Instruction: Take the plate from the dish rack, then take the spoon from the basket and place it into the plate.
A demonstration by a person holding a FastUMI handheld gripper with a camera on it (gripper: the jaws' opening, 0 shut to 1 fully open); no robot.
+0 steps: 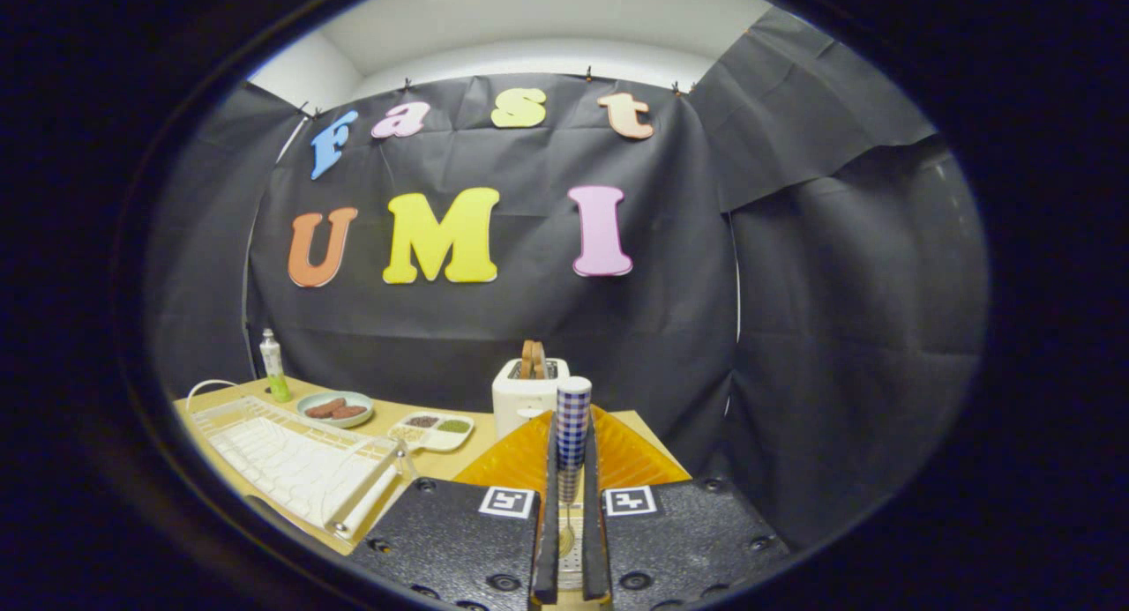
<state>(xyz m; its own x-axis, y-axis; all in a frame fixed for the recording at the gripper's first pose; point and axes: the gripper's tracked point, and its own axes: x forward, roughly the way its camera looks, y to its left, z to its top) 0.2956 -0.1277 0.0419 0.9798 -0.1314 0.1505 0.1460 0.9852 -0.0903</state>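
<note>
A spoon with a blue-and-white checked handle (573, 417) stands upright between my fingers, and my gripper (571, 470) is shut on it partway down the handle. The spoon's lower end hangs over a white perforated basket (573, 562), glimpsed in the narrow gap between the fingers. An orange ribbed plate (635, 459) lies flat on the wooden table just beyond the fingers, partly hidden behind them. The white wire dish rack (291, 461) sits to the left of the fingers with nothing standing in it.
A white toaster (527, 395) with bread slices stands right behind the orange plate. Left of it are a small divided dish (434, 429), a pale plate with brown patties (335, 408) and a green-bottomed bottle (274, 364). The table's right edge (663, 443) runs close past the plate.
</note>
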